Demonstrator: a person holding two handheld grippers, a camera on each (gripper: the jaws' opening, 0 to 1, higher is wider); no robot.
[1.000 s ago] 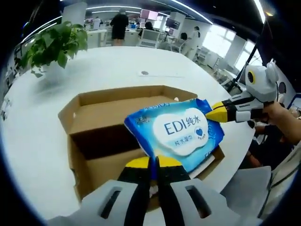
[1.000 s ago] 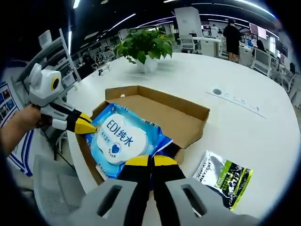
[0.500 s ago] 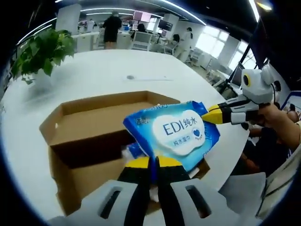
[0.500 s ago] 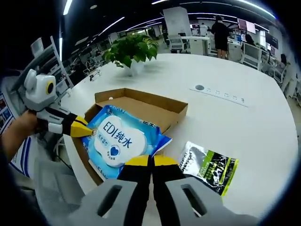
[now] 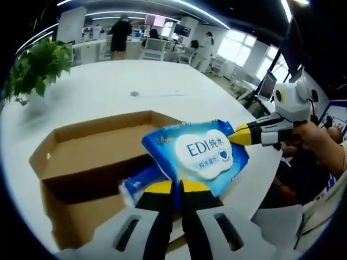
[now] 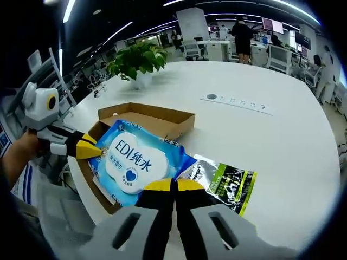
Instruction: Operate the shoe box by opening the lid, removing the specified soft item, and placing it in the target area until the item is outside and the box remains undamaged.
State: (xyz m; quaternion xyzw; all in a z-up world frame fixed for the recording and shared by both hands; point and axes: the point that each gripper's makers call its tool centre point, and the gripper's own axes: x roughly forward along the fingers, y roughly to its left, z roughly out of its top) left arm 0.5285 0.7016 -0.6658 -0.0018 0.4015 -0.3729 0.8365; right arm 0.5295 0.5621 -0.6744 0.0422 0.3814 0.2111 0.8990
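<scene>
Blue wipes pack (image 5: pixel 198 154) aloft over open cardboard box (image 5: pixel 81 162)

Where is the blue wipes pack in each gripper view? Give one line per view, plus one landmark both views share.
Left gripper view: the blue wipes pack sits at centre, just above this view's own jaws, in front of the open cardboard box.
Right gripper view: the pack lies left of centre, above this view's own jaws.
Shared landmark: the potted plant on the white table.

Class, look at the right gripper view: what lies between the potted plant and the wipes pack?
The open cardboard shoe box lies between the potted plant and the wipes pack, in the right gripper view.
</scene>
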